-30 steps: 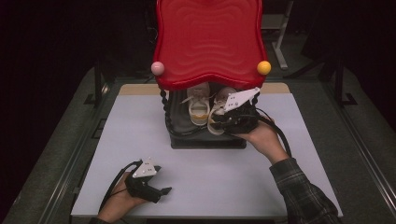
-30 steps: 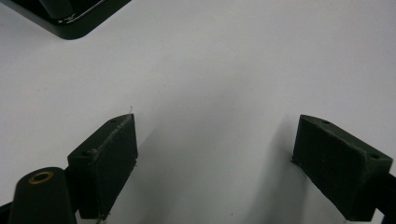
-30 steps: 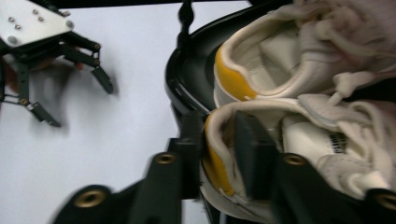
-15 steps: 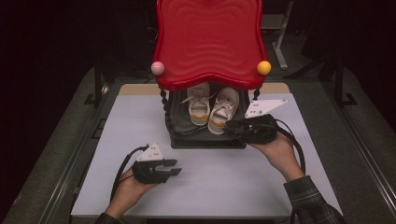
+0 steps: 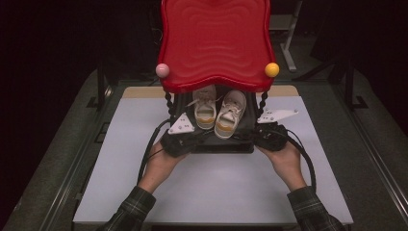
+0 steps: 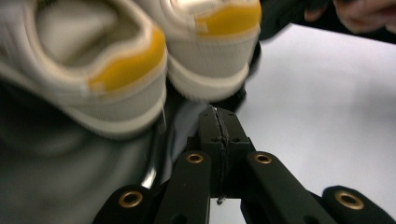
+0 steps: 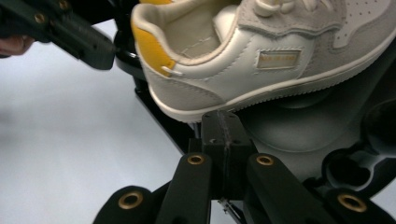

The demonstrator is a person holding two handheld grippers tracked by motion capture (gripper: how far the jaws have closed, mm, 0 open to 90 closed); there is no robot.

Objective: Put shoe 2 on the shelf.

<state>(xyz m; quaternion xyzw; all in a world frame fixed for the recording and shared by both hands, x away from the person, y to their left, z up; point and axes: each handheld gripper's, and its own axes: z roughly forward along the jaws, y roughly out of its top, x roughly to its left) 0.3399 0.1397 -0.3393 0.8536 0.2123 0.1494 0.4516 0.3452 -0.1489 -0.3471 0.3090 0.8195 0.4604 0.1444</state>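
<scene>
**A:** Where were the sneakers then?

**B:** The pair of white sneakers with yellow heels (image 5: 219,111) sat side by side on the black lower shelf (image 5: 226,144) of the little stand, under its red wavy top (image 5: 215,43), at the centre of the high view. Heels faced me.

**A:** And your grippers?

**B:** My left gripper (image 5: 179,139) was at the shelf's lower-left corner, my right gripper (image 5: 270,137) at its lower-right. Both had just been closing, and in each gripper view the jaws stood pressed together with nothing between them. The left gripper (image 6: 219,130) sat just below the heels; the right gripper (image 7: 223,135) sat under the sole of the right sneaker (image 7: 261,56).

**A:** Which step was that?

**B:** I'd judge I was bracing both front corners of the stand, ready to shift it. Next, both hands had to push evenly, or the stand would twist and the sneakers might slide off.
</scene>
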